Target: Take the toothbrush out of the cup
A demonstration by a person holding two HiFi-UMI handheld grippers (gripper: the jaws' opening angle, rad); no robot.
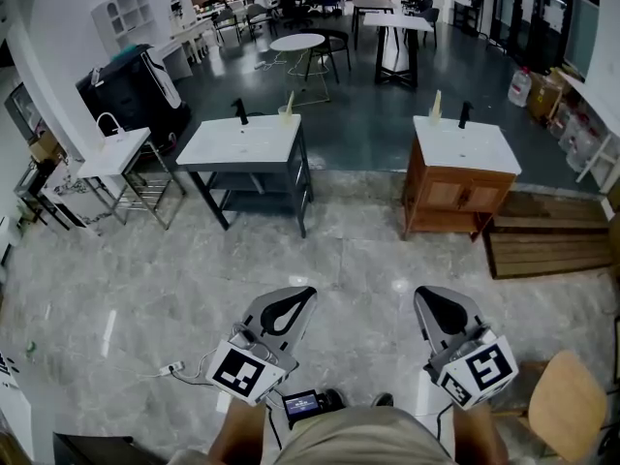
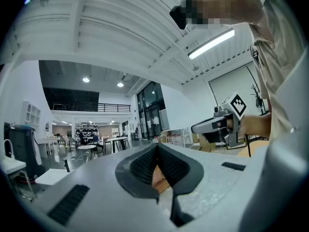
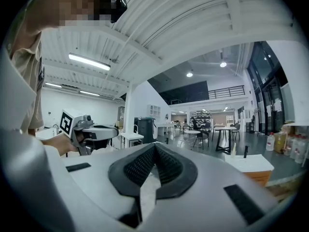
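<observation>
Far ahead stand two washstands. The dark-framed one (image 1: 242, 141) has a white top, a black tap and a pale cup with a toothbrush (image 1: 288, 108) at its back right corner. On the wooden one (image 1: 463, 153) there is a similar cup with a toothbrush (image 1: 436, 107), also seen as a small pale cup (image 3: 233, 150) in the right gripper view. My left gripper (image 1: 304, 294) (image 2: 156, 147) and right gripper (image 1: 426, 294) (image 3: 154, 147) are held level near my body, well short of both stands. Both are shut with nothing between the pads.
A small white basin on a wire stand (image 1: 114, 155) and a black case (image 1: 136, 90) are at the left. Wooden steps (image 1: 547, 235) lie right of the wooden washstand, a wooden chair (image 1: 567, 405) at my right. A power strip (image 1: 174, 366) lies on the marble floor.
</observation>
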